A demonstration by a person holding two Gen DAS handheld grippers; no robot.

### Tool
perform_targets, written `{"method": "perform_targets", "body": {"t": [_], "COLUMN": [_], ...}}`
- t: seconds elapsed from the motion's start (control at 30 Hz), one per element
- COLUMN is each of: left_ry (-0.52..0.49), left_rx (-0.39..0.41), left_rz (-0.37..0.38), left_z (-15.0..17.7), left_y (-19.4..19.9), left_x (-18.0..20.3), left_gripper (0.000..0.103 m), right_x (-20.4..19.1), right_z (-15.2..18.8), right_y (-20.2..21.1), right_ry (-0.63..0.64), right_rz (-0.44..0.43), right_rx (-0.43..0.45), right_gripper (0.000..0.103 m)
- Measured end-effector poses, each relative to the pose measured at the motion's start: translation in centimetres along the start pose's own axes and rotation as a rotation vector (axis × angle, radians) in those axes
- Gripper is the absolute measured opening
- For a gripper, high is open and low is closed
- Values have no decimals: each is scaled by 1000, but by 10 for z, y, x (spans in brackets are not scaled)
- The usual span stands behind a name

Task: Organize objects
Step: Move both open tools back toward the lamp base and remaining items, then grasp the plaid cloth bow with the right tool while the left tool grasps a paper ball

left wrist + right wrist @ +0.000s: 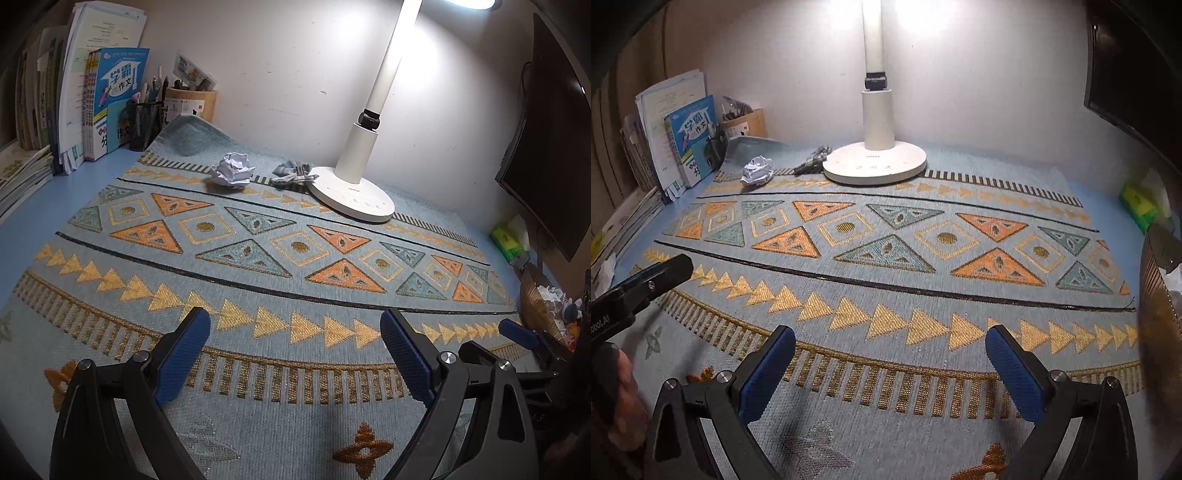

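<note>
Hand-held grippers: the left hand-held gripper [295,354] and the right hand-held gripper [890,373] are held over the mat [258,295], jaws apart, nothing gripped.
Basket [535,306]: crumpled paper is already seen inside, at the right edge.
Paper ball [232,170]: left uncollected beside the lamp base [351,195].
Clip bundle [293,173]: left touching the base.
Progress: judged partly done.

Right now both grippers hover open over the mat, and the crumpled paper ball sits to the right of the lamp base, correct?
Not quite. The crumpled paper ball sits left of the lamp base, as the left wrist view shows. Both grippers, left and right, do hover open over the mat.
</note>
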State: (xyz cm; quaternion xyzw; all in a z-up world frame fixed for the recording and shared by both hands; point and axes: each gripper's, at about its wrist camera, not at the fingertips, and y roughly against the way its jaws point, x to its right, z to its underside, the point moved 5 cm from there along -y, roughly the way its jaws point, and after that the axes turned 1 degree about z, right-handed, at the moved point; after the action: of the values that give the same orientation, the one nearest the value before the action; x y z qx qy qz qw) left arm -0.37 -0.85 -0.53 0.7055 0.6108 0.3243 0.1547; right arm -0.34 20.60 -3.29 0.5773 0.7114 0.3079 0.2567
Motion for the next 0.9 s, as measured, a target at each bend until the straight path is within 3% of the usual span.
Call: {"method": "perform_targets", "body": {"t": [0.17, 0.33, 0.4, 0.47, 0.5, 0.63, 0.77, 0.9], "left_ry": [17, 36, 58, 60, 39, -98, -193, -185], "left_rx": [-8, -16, -29, -64, -72, -35, 18, 17], "left_rz": [12, 16, 27, 26, -1, -125, -220, -216], "left_z": [0, 0, -2, -5, -10, -47, -93, -124], "left_y": [-1, -1, -2, -6, -8, -13, -35, -71], "left_x": [-3, -7, -10, -16, -20, -35, -52, -71], "left_gripper": [93, 93, 93, 93, 93, 93, 93, 93], "right_x": [10, 6, -2, -16, -22, -47, -72, -93], "right_z": [2, 0, -5, -21, -34, -93, -137, -172], "right_y": [-7, -6, -11, -14, -15, -28, -71, -118], "right_ry": [-60, -34, -5, 37, 52, 90, 123, 124], "right_rz": [-31, -27, -50, -65, -63, -101, -122, -156], "right_rx": [-40, -49, -86, -113, -101, -9, 24, 19], "right_gripper": [103, 103, 95, 71, 68, 66, 64, 62]}}
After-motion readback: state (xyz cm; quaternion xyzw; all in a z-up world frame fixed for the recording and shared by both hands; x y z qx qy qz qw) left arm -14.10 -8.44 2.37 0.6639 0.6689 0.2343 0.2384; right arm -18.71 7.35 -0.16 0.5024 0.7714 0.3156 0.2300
